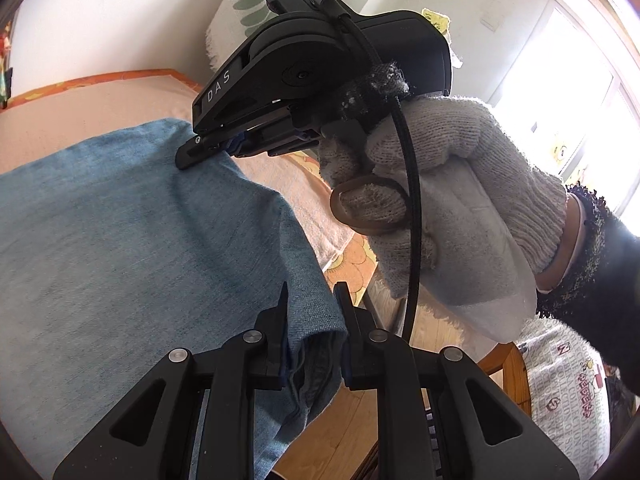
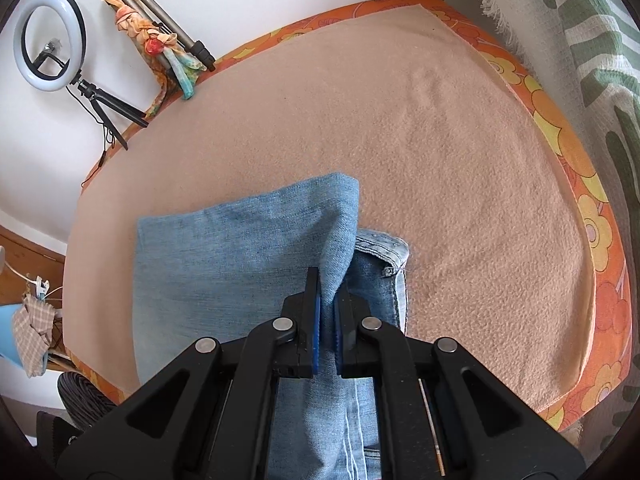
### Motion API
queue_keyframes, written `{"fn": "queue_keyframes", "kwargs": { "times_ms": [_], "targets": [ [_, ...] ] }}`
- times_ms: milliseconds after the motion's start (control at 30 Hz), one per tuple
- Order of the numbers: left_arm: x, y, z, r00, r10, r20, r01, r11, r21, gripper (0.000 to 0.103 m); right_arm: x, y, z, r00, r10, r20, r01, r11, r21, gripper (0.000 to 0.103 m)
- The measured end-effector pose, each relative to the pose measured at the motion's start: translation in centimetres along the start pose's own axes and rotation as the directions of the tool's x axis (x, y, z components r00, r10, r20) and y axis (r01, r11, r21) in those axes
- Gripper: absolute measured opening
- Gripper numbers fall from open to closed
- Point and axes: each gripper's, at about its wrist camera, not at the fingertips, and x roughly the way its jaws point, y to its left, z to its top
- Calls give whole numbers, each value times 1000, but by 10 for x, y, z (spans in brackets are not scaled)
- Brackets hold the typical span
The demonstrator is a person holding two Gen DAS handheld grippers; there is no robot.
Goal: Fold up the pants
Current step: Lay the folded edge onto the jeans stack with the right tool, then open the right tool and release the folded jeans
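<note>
— Left wrist view first. Grip of the left gripper?
— Narrowed onto denim, pinching the near corner of the jeans; cloth filling the gap between the pads.
— And further along that edge?
— Straight ahead, the right gripper, tipped down onto the far corner, gripped by a gloved hand. Folded edge running lengthwise from one claw to the other; bulk of the denim spread to the left on a fleece blanket.
— Right wrist view?
— Right gripper all but closed on a raised ridge of the jeans, lifted off a seamed layer beneath. Pointing forward and down, blanket bare beyond.
— Next move, then?
— Probably both corners carried together across the long axis; equal height needed, or a skewed fold.
</note>
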Motion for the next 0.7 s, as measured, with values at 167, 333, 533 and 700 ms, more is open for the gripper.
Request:
{"fn": "queue_keyframes", "kwargs": {
  "times_ms": [167,333,533,700],
  "targets": [
    [-5,-9,-12,1000,-25,-11,25,999,20,25,9,-6,1,1000,4,-27,-4,1000,-11,6],
    [-2,-15,-22,998,-39,-39,41,998,42,29,10,-12,2,1000,0,-31,0,1000,2,13],
    [-7,-23,-34,996,-50,-74,57,994,93,33,0,-17,-5,1000,-5,-9,5,1000,16,14],
    [-24,-25,-36,995,-50,-90,60,991,117,33,-5,-21,-13,999,-33,-3,33,999,31,17]
  ]
}}
